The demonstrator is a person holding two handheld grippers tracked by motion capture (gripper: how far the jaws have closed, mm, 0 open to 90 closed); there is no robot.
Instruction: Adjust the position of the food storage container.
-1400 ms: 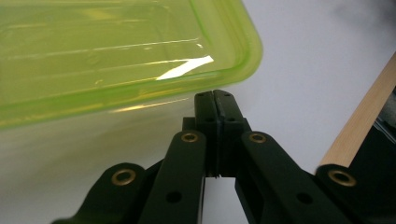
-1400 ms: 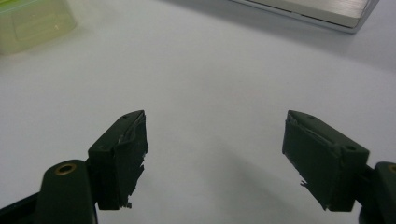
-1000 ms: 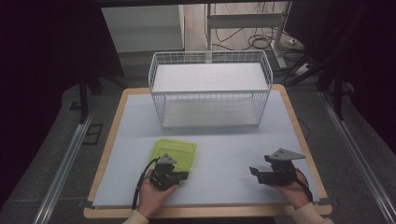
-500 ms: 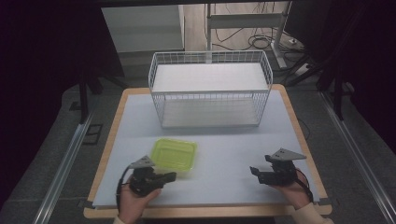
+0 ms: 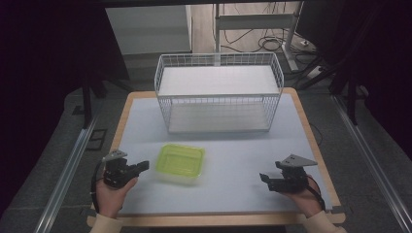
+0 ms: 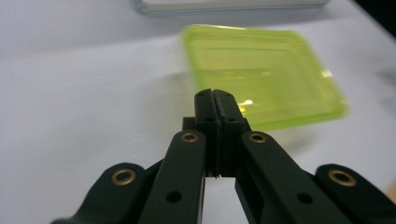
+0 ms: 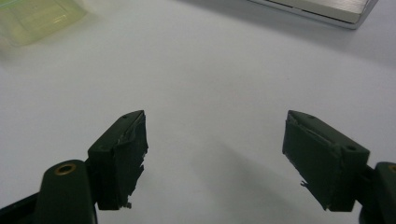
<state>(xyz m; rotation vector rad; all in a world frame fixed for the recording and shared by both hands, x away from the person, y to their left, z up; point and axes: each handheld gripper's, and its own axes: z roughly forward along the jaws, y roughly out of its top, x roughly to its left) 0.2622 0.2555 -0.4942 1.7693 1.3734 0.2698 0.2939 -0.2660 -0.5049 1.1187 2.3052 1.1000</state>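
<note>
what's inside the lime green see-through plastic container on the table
Nothing shows inside the lime green see-through plastic container: the high view and the left gripper view show only its ribbed bottom. Its near wall partly screens the closest strip of floor.

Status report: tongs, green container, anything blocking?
Left tongs shut, empty, beside green container. Right tongs open, empty. Container upright on table; nothing blocking.

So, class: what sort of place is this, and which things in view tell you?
Probably a lab or workshop set up for recording handling tasks, not a home: a bare work table bearing a wire basket and a green container, loose cables on the floor, and metal rails alongside.
</note>
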